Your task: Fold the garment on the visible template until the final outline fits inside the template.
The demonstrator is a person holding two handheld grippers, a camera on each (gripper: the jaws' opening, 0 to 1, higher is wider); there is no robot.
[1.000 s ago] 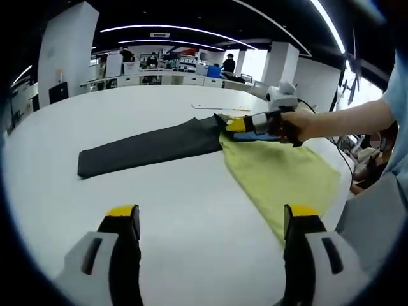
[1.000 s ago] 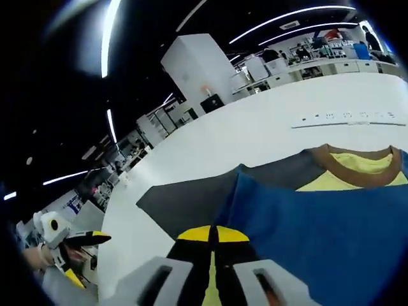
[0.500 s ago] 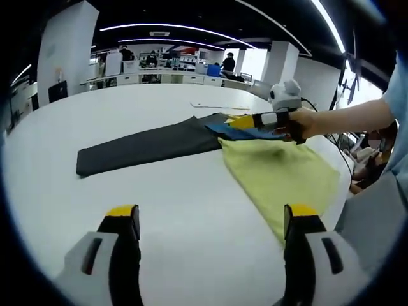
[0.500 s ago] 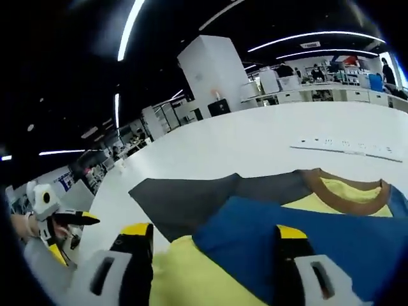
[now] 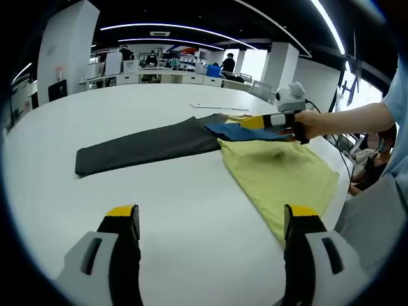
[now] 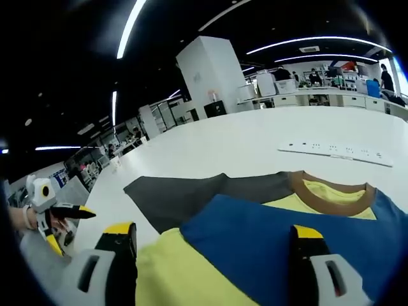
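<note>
A colour-block shirt lies flat on the white table (image 5: 191, 204). Its yellow-green body (image 5: 280, 175) reaches toward the person, and a dark grey sleeve (image 5: 140, 145) stretches out to the left. A blue sleeve (image 5: 245, 132) lies folded across the top near the brown collar (image 6: 328, 191). My right gripper (image 5: 255, 121), held by a hand, hovers over that blue sleeve (image 6: 268, 236); in the right gripper view its jaws (image 6: 213, 233) stand open, wide apart, with nothing between them. My left gripper (image 5: 210, 220) is open above bare table, well short of the shirt, and it also appears small at the far left (image 6: 60, 213).
A white power strip (image 6: 331, 150) lies on the table beyond the collar, and is also visible in the left gripper view (image 5: 220, 107). The person's arm and body (image 5: 376, 159) stand at the table's right side. Desks and pillars line the far background.
My right gripper went from shut on the blue sleeve to open, letting it drop folded over the shirt, and has drawn back a little. The left gripper stayed put.
</note>
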